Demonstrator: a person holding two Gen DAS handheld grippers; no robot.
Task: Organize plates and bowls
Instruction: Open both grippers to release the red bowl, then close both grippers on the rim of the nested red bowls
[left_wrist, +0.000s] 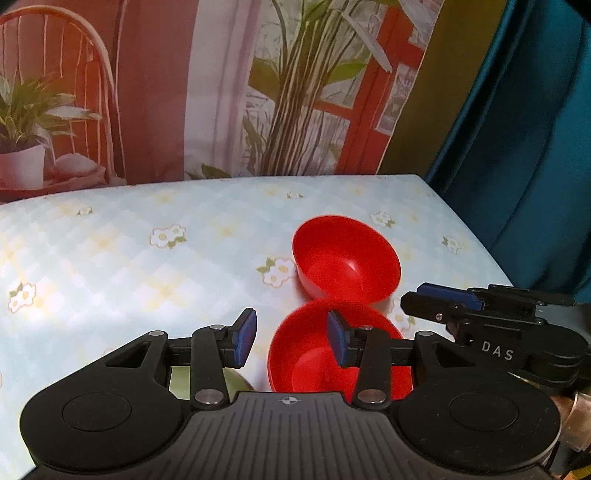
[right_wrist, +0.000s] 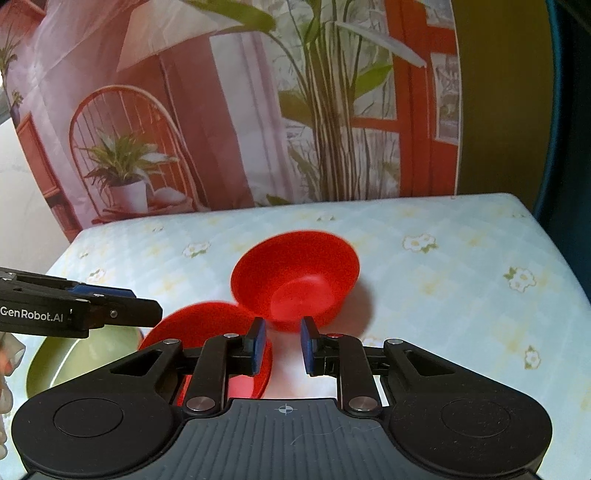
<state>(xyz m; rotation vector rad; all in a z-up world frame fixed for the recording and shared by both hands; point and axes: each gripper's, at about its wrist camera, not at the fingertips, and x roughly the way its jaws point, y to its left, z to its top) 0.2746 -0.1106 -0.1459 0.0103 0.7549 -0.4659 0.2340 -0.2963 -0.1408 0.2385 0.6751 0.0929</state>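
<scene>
Two red bowls lie on the floral table. The far red bowl is tilted on its side and blurred. The near red bowl sits upright. A green plate lies to its left; a sliver of it shows in the left wrist view. My left gripper is open, its right finger over the near bowl's rim. My right gripper is open and empty, just in front of the tilted bowl, its left finger over the near bowl. Each gripper shows in the other's view, the right and the left.
The table carries a pale blue cloth with daisies. A printed backdrop of a chair and plants hangs behind it. A teal curtain hangs to the right, past the table's right edge.
</scene>
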